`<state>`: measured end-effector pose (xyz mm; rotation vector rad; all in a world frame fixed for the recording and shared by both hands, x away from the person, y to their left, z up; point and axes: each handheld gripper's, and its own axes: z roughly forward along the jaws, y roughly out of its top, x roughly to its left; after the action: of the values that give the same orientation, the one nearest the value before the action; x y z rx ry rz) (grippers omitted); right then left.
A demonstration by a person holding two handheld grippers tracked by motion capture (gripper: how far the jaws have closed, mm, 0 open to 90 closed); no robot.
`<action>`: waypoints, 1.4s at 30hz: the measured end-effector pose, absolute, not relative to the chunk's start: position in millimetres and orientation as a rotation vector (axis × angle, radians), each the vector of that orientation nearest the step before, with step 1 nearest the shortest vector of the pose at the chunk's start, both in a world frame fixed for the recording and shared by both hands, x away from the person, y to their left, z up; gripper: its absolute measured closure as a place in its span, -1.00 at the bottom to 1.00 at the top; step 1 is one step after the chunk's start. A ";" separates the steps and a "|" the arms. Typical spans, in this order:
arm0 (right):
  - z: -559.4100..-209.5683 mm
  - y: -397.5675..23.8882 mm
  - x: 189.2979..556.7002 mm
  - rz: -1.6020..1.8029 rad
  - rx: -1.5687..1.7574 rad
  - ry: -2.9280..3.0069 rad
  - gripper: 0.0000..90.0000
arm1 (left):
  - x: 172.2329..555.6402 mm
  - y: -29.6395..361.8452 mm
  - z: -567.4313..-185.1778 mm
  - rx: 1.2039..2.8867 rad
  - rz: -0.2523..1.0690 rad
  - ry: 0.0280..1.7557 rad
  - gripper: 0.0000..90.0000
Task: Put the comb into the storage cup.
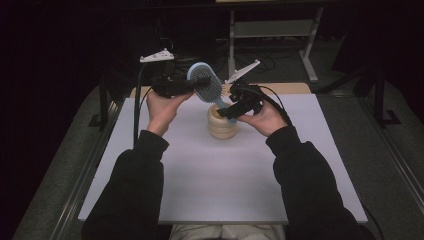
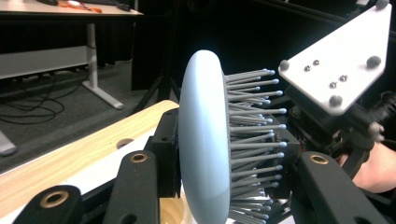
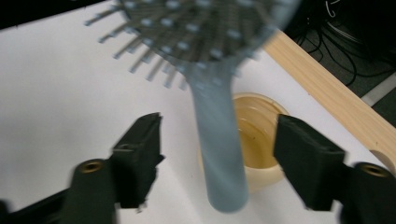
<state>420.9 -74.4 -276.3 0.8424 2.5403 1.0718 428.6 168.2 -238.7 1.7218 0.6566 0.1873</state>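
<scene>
A light blue hairbrush (image 1: 206,84) hangs in the air above a ridged wooden cup (image 1: 221,126) in the middle of the table. My left gripper (image 1: 199,81) is shut on the brush's head (image 2: 205,140), one jaw on its smooth back and one among the bristles. The handle (image 3: 218,140) points down toward the cup (image 3: 259,135). My right gripper (image 1: 228,111) stands open, its two jaws on either side of the handle with gaps to both (image 3: 219,144). The right gripper's three-cornered plate (image 2: 345,51) sits just behind the bristles in the left gripper view.
A white board (image 1: 215,175) covers the table, with a pale wooden strip (image 1: 292,88) along its far edge. Beyond it are a dark floor, cables and a desk's legs (image 1: 310,55). Both forearms in black sleeves come in from the bottom.
</scene>
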 end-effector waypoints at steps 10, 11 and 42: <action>-280.2 -95.5 421.8 1.146 0.900 2.504 -1.00 | 435.0 175.8 -232.1 1.718 0.213 0.686 0.27; -280.7 -97.6 421.1 1.157 0.898 2.498 -1.00 | 436.4 176.3 -231.5 1.719 0.212 0.686 0.27; -330.6 -167.5 383.0 1.263 0.934 2.340 -1.00 | 470.0 184.9 -224.5 1.659 0.272 0.796 0.26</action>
<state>383.0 -167.5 -330.6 0.9335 2.3402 1.2629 470.0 184.9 -224.5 1.6594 0.7962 0.2720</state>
